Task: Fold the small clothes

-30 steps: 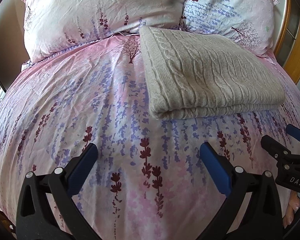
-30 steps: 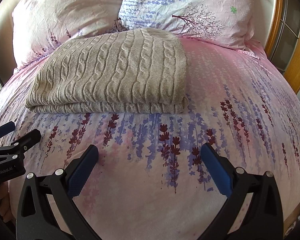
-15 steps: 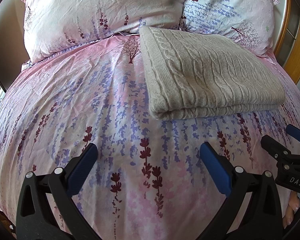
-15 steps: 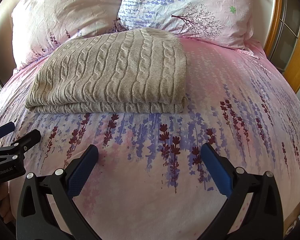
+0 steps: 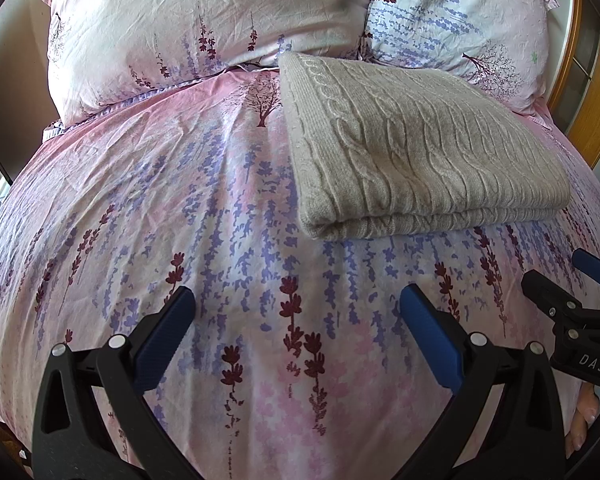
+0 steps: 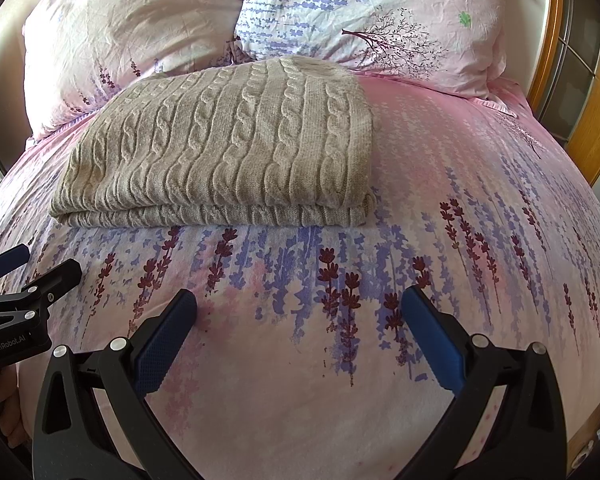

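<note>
I hold my left gripper (image 5: 296,304) with its blue-padded fingers spread wide, nothing between them, over the pink bedspread printed with purple and maroon lavender sprigs (image 5: 160,208). Ahead of it and off to its right lies the beige cable-knit sweater (image 5: 412,152), folded into a neat flat rectangle, its thick folded edge facing the gripper. The sweater is well apart from both fingertips.

My right gripper (image 6: 298,304) is likewise spread, empty, above the same bedspread (image 6: 480,200). From here the sweater (image 6: 228,148) sits ahead and slightly to this gripper's left, its stacked layers showing along the near edge; it rests flat on the bedspread, clear of the pads.

Each gripper shows at the edge of the other's view: the right gripper (image 5: 580,284) at the far right beside the left one, and the left gripper (image 6: 32,268) at the far left beside the right one.

Beyond the sweater, two floral pillows (image 5: 204,28) lean at the head of the bed, the sweater's far edge touching or just beside them. A wooden frame (image 6: 596,92) stands further right.
</note>
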